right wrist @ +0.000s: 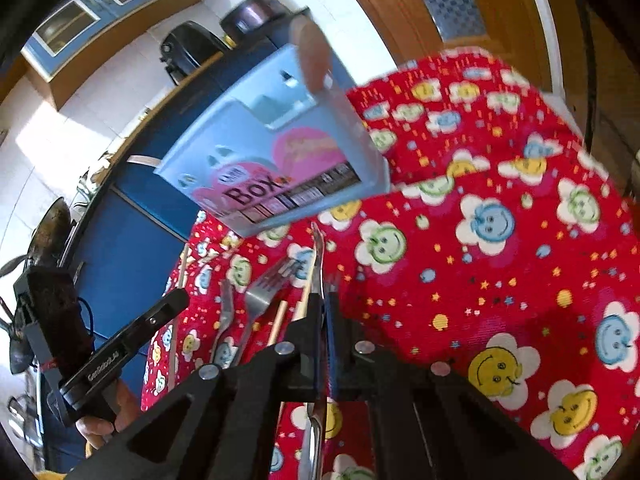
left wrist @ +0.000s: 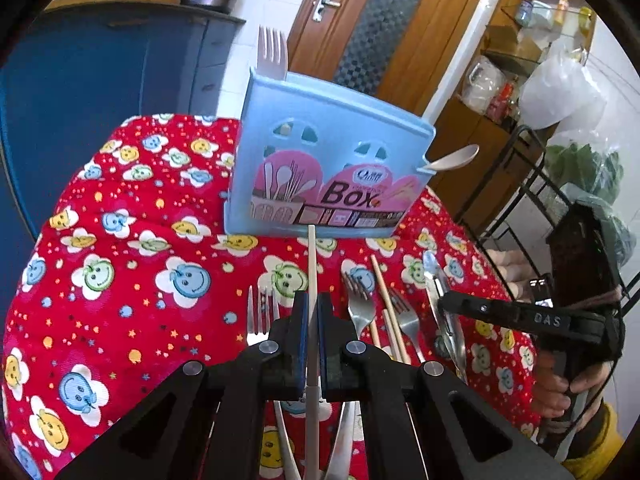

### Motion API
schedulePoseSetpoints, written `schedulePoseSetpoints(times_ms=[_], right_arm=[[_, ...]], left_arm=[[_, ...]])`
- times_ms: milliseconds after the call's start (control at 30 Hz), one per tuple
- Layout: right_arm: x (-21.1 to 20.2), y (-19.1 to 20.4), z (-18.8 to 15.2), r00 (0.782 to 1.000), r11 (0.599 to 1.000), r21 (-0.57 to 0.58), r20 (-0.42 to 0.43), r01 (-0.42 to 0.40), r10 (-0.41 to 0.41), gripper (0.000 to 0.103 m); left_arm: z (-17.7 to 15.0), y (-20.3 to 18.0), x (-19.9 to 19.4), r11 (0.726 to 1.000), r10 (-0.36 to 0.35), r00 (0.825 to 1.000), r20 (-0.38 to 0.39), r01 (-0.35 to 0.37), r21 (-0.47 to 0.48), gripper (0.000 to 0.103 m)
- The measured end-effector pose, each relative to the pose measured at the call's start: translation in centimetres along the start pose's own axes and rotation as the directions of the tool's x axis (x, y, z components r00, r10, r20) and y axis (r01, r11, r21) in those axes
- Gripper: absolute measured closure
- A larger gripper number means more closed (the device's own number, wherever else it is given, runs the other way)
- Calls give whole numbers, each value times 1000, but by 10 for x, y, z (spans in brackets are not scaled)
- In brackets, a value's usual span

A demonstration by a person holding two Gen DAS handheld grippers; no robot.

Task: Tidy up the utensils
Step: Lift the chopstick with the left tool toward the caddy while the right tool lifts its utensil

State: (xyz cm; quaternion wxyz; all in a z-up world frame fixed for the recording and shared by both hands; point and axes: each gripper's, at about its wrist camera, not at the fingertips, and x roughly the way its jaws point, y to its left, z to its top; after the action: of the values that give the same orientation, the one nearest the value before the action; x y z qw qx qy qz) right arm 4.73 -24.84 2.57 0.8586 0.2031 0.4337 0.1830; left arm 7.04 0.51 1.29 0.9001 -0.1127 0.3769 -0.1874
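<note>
Clamped tight, the left gripper (left wrist: 312,312) pinches a pale chopstick (left wrist: 311,264) whose tip points to twelve o'clock at the blue utensil box (left wrist: 320,152). The right gripper (right wrist: 323,308) is likewise squeezed on a metal utensil (right wrist: 318,256), edge-on, probably a fork, aimed at the same box. Both pieces look light, stiff and slick, so a mid-shaft pinch seems wise against swivelling. Loose forks (left wrist: 362,308) and chopsticks lie on the red tablecloth (left wrist: 120,280) at about two o'clock of the left jaws.
</note>
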Motion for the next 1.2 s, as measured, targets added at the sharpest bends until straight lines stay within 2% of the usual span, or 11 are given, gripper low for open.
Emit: schedulePoseSetpoints(times_ms=[233,433,667,900,1200], right_arm=[[-29,21,3,992,999,-51,129,3,3,100],[-51,34,12,971,997,-78,238,8,11,100],[-62,42,26,953,995,-99,303,20,11,100],[-70,54,44,939,991,-132,344,37,11,100],[-71,64,74,923,986,-159,384,52,13,100]], left_arm=[[7,-5,-18,1000,-3,997,74,3,-2,99],[20,-10,-32,1000,-12,990,140,12,-2,99],[38,-16,-42,1000,-10,977,214,11,-1,99],[65,-20,-51,1000,7,956,293,-7,1,99],[110,-27,-56,999,27,916,400,-35,11,99]])
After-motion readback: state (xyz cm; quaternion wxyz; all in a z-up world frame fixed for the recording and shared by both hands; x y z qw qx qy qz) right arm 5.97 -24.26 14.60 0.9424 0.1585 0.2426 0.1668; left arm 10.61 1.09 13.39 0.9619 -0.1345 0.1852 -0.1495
